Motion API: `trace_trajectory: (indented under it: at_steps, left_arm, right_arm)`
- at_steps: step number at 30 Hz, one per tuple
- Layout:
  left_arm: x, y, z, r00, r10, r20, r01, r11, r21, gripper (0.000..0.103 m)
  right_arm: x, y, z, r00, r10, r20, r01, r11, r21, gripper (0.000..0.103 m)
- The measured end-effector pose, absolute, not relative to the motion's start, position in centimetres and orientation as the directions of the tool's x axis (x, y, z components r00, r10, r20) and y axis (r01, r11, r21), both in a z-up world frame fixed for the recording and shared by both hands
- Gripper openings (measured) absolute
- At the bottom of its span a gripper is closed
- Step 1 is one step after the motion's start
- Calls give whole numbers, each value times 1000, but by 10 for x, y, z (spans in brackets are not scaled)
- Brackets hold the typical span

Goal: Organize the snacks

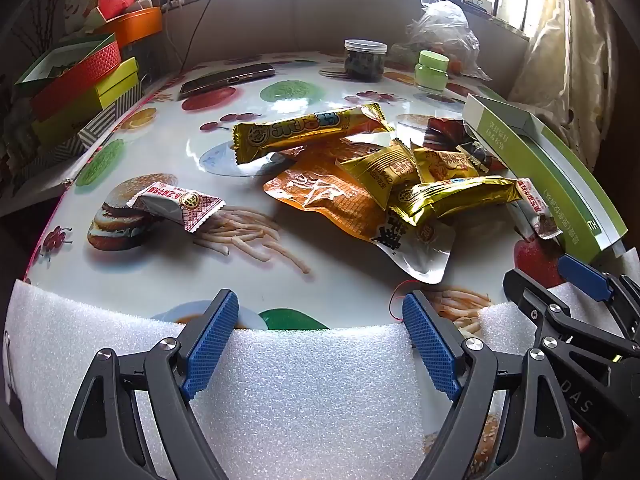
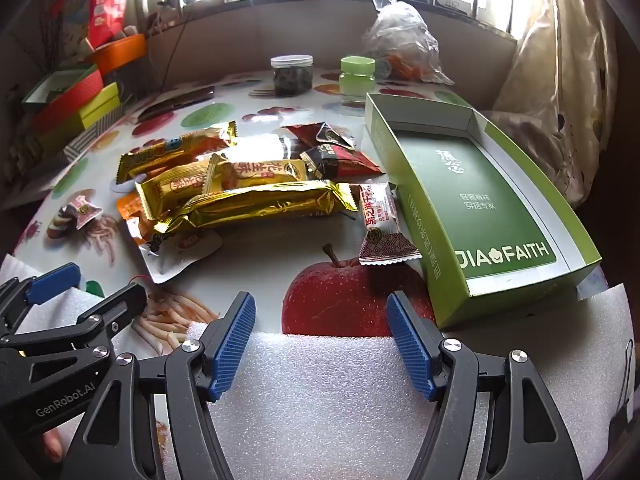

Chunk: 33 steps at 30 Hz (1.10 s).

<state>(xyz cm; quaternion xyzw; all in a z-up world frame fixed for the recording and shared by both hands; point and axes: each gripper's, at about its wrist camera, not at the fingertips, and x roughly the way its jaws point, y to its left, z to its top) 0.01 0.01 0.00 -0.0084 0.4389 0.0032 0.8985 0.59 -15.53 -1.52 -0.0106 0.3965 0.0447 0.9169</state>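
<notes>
A heap of snack packets lies mid-table: a long gold bar [image 1: 308, 130], an orange pouch [image 1: 328, 196], another gold bar [image 2: 264, 202] and dark red packets [image 2: 340, 162]. One small white-and-red packet [image 1: 180, 206] lies apart to the left, another [image 2: 380, 226] sits beside the open green box [image 2: 492, 200]. My left gripper [image 1: 320, 344] hangs open over white foam at the near edge, nothing between its fingers. My right gripper [image 2: 322, 344] is also open and holds nothing, just short of the printed apple and the box's near corner. Each gripper shows in the other's view.
A dark-filled clear jar [image 2: 292, 74], a green jar [image 2: 357, 78] and a plastic bag [image 2: 404, 44] stand at the back. A phone [image 1: 228, 78] lies back left. Stacked coloured boxes [image 1: 80, 80] crowd the left side. White foam sheet [image 1: 304, 392] covers the near edge.
</notes>
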Motion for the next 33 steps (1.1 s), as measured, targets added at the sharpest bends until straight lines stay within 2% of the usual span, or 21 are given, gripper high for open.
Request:
trace_trajectory:
  at_steps: [33]
  left_arm:
    - [1, 0, 0, 616, 15, -787, -38, 999, -11, 85]
  right_arm:
    - [5, -155, -16, 681, 69, -729, -89, 996, 11, 69]
